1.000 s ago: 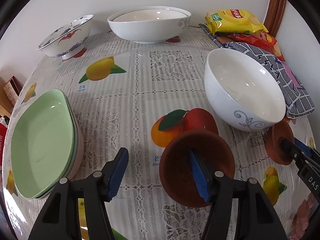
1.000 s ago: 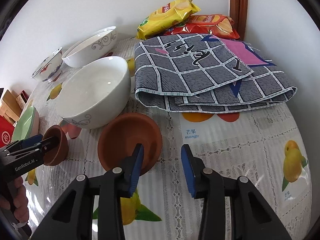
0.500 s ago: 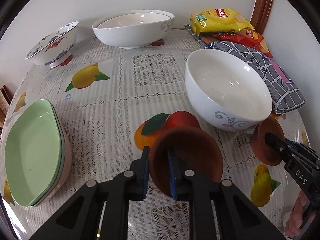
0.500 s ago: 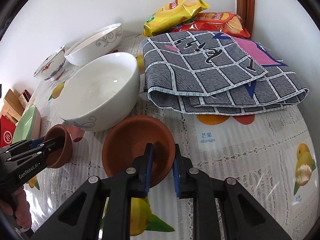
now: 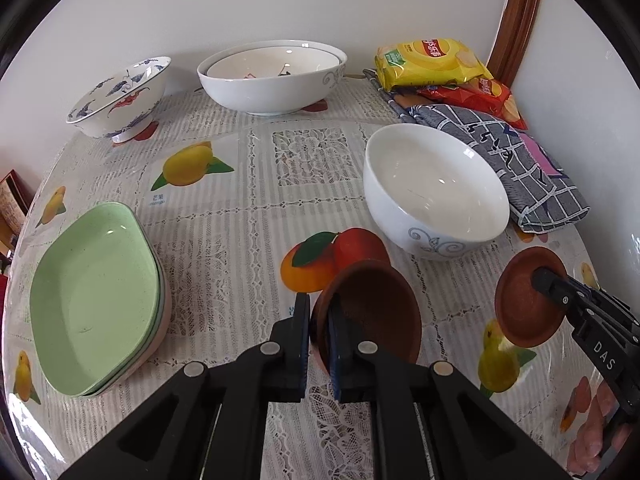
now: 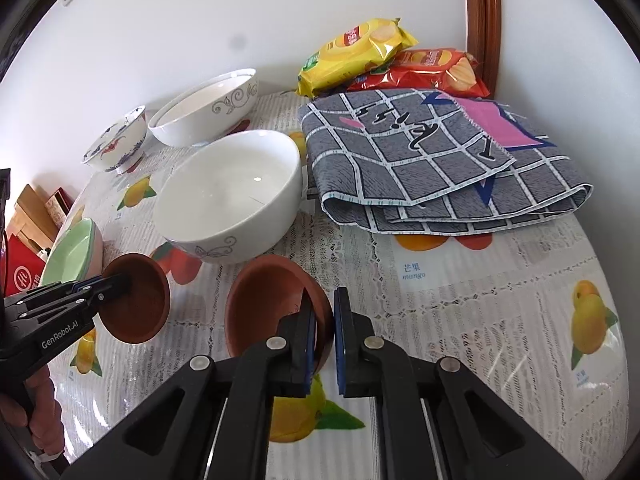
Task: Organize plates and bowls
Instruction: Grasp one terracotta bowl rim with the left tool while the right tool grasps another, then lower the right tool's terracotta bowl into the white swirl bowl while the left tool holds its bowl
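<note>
My left gripper [image 5: 319,330] is shut on the rim of a small brown clay bowl [image 5: 376,312], lifted and tilted above the tablecloth; it also shows in the right wrist view [image 6: 136,304]. My right gripper [image 6: 325,330] is shut on the rim of a second brown clay bowl [image 6: 272,304], also tilted; it shows in the left wrist view [image 5: 528,300]. A white bowl [image 5: 436,196] with a grey scroll stands just behind both. Stacked green plates [image 5: 96,300] lie at the left. A large white bowl [image 5: 272,76] and a blue-and-red patterned bowl [image 5: 120,96] stand at the back.
A folded grey checked cloth [image 6: 440,160] and yellow and red crisp bags [image 6: 360,56] lie at the back right by the wall. The round table's fruit-print tablecloth [image 5: 248,208] curves away at the left edge, with boxes [image 6: 28,240] beyond it.
Both grippers closed from open onto the rims of their clay bowls, then lifted and tilted them off the tablecloth.
</note>
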A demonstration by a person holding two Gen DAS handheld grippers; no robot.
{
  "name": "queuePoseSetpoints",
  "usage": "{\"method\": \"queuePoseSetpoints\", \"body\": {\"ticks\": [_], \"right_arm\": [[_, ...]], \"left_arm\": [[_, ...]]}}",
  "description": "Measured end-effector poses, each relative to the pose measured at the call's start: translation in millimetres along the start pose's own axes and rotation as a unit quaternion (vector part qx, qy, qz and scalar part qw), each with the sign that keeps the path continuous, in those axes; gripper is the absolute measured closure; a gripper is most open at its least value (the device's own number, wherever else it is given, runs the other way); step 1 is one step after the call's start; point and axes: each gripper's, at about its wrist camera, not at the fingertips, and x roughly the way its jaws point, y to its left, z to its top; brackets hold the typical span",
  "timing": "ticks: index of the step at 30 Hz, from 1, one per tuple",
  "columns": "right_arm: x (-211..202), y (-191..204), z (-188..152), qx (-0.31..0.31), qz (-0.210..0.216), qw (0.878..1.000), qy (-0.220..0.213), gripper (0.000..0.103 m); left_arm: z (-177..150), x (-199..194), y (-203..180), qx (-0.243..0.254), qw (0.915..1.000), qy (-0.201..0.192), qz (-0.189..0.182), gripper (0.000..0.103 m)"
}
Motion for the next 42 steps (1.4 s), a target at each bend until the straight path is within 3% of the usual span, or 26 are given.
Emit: {"method": "queuePoseSetpoints", "body": {"ticks": [13, 20, 35, 42], "right_arm": [[-58, 19, 22, -0.010, -0.003, 0.998, -0.057, 0.094], [-64, 32, 39, -0.016, 0.001, 0.998, -0.068, 0.094], [3, 58, 81, -0.042, -0.002, 0.999, -0.035, 0.094], [41, 64, 82, -0.054, -0.010, 0.998, -0.004, 0.094]], "left_arm": [[18, -68, 23, -0.007, 0.9973, -0.069, 0.022, 0.094], [30, -78, 35, -0.011, 0.9964, -0.080, 0.027, 0.094], [62, -35, 62, -0.023, 0.9975, -0.064, 0.022, 0.094], [69, -10, 66, -0.027, 0.9982, -0.051, 0.015, 0.094]]}}
